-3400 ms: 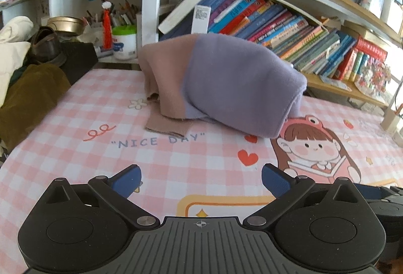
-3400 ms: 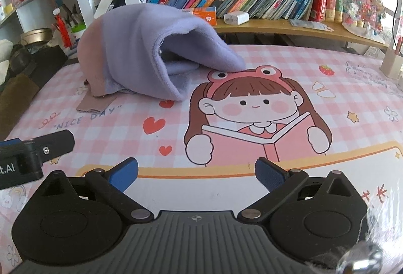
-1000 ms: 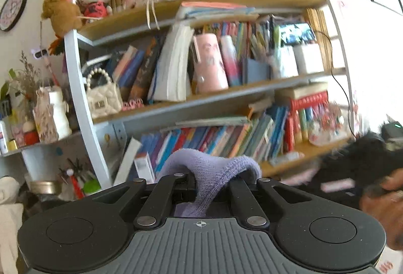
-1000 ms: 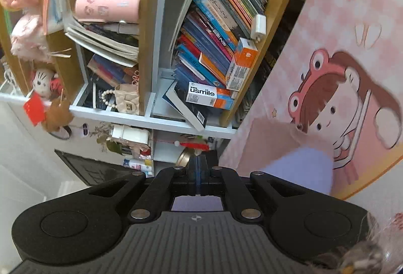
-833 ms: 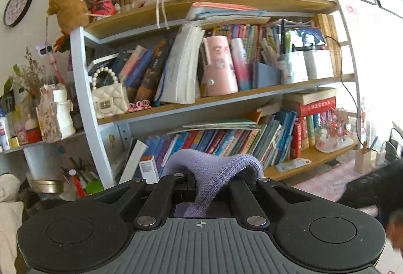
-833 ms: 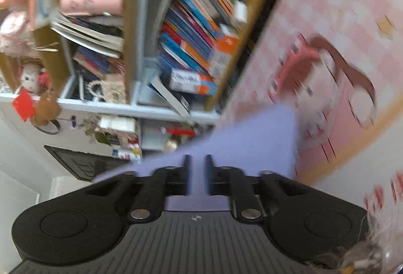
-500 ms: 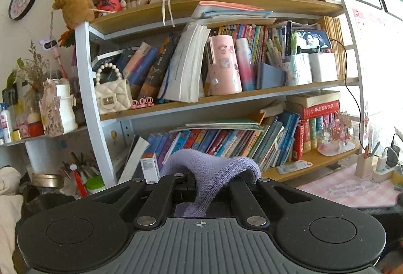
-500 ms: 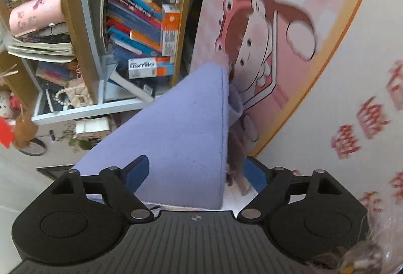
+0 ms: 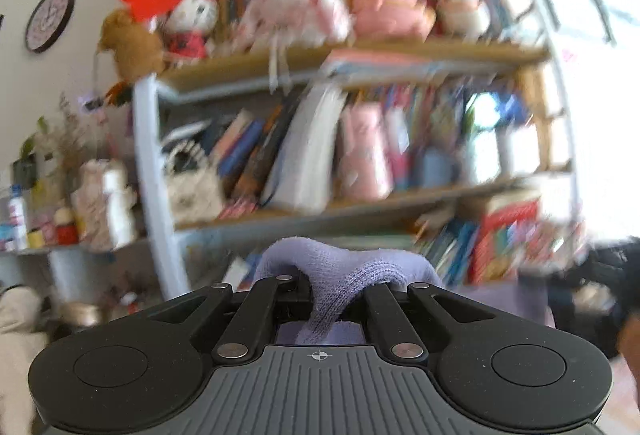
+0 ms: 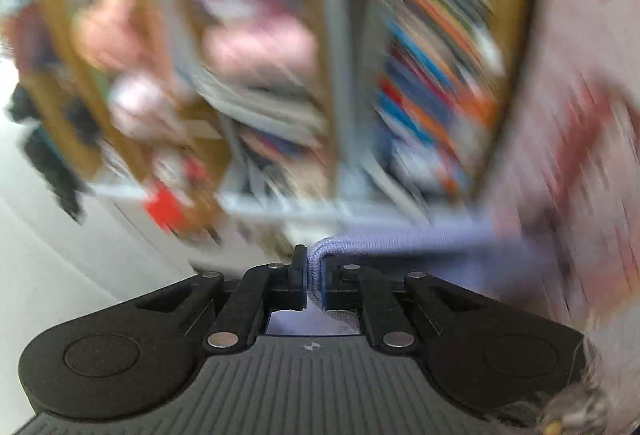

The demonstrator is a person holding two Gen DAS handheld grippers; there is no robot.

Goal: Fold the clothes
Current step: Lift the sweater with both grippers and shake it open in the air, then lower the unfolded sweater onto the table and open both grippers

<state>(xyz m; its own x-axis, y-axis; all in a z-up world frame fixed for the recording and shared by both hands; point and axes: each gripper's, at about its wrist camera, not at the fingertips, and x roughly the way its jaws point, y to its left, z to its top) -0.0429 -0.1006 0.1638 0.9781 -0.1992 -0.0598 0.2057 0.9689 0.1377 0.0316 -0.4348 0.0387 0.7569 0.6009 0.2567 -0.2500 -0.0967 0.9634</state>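
The lavender knit garment is held up in the air. My left gripper is shut on a bunched fold of it; the cloth bulges over the fingers and a stretch runs off to the right. My right gripper is shut on an edge of the same garment, which stretches taut to the right. Both views are blurred by motion. The rest of the garment is hidden below the gripper bodies.
A tall bookshelf full of books, plush toys and pink containers fills the left wrist view. The pink checked table mat shows at the right of the right wrist view, next to the blurred shelf. A dark sleeve is at right.
The right gripper, open half a second ago, has shut on the garment's edge and swung. The left gripper stays shut on the cloth and has moved, blurring its view.
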